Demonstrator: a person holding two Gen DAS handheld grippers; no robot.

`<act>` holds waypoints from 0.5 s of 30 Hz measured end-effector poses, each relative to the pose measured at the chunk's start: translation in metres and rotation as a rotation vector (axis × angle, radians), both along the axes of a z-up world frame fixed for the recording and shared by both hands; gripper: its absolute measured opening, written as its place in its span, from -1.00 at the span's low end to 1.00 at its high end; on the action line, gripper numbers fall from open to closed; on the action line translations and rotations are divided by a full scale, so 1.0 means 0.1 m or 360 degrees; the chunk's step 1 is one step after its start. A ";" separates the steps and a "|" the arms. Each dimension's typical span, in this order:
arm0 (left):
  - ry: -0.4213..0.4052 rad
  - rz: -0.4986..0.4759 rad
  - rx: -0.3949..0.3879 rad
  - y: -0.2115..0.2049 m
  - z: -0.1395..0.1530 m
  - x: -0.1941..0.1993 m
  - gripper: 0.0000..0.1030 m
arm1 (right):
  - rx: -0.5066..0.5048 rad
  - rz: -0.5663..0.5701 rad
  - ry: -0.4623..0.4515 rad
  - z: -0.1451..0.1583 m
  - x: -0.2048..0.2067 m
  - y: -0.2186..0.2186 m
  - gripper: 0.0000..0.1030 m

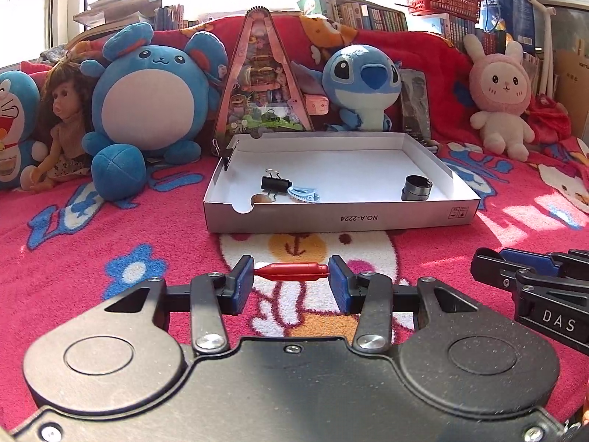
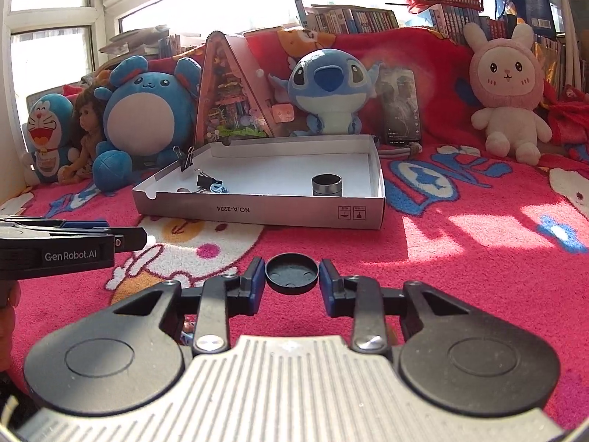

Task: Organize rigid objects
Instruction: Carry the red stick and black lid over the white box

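Observation:
My left gripper (image 1: 291,272) is shut on a small red cylinder-shaped piece (image 1: 292,271), held crosswise between the blue pads just above the blanket. My right gripper (image 2: 292,273) is shut on a round black cap (image 2: 292,273), hollow side facing me. Ahead stands a shallow white cardboard box (image 1: 338,217), also in the right wrist view (image 2: 257,211). In it lie a black binder clip (image 1: 274,183), a light blue hair clip (image 1: 303,193), a small brown piece (image 1: 262,197) and a black-and-silver ring-shaped cylinder (image 1: 416,188), also seen in the right wrist view (image 2: 327,185).
A pink patterned blanket (image 2: 460,258) covers the surface. Plush toys, a doll (image 1: 60,125) and a triangular display case (image 1: 262,77) line the back behind the box. Another binder clip (image 2: 187,158) is clipped on the box's left rim. Each gripper shows at the edge of the other's view.

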State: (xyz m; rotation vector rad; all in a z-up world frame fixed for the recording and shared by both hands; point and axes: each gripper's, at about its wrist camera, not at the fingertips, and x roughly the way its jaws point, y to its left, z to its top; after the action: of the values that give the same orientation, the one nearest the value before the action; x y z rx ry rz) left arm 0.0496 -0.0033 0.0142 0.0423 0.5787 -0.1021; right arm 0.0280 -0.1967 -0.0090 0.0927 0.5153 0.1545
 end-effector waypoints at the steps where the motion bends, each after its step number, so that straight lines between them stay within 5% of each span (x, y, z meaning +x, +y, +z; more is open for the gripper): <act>1: -0.0005 -0.0002 0.0000 0.00 0.02 0.02 -0.18 | 0.0011 -0.0004 0.0007 0.03 0.04 -0.01 -0.29; 15: -0.0023 -0.0008 -0.0052 -0.04 0.28 0.45 -0.18 | 0.0074 -0.0102 0.0025 0.32 0.54 -0.17 -0.29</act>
State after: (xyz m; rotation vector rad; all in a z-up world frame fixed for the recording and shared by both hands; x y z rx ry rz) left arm 0.0950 -0.0078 0.0417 0.0128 0.5623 -0.1159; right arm 0.0819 -0.2133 0.0233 0.1561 0.5239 0.1031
